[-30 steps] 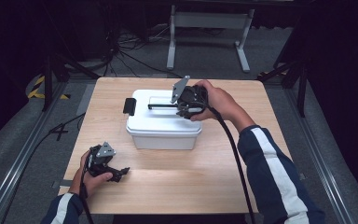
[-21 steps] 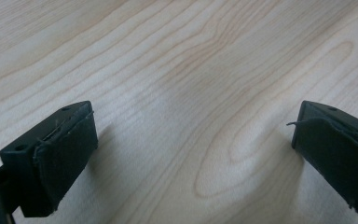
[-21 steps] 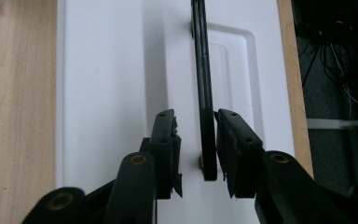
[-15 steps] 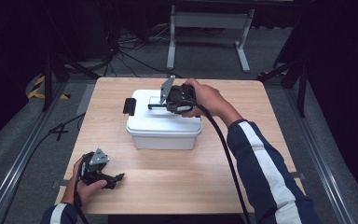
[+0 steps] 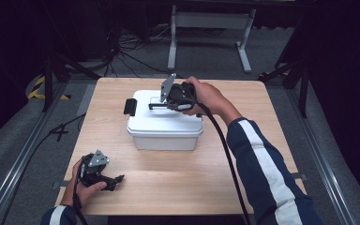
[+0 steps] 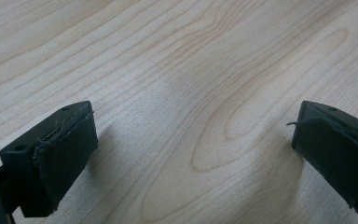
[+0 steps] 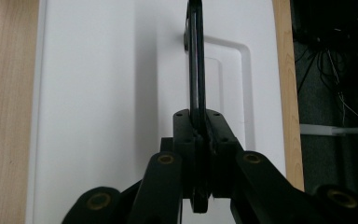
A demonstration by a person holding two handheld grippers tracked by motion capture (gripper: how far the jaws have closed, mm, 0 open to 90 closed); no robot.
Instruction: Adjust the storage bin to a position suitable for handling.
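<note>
Right gripper view: right gripper (image 7: 196,140) has just clamped onto the black handle (image 7: 196,60) of the white box (image 5: 164,126) mid-table; left gripper (image 6: 191,140) rests spread apart, holding nothing, on the table (image 6: 177,56).

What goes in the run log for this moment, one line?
right gripper: just closed, shut on handle of white box | left gripper: open over table, holding nothing
</note>
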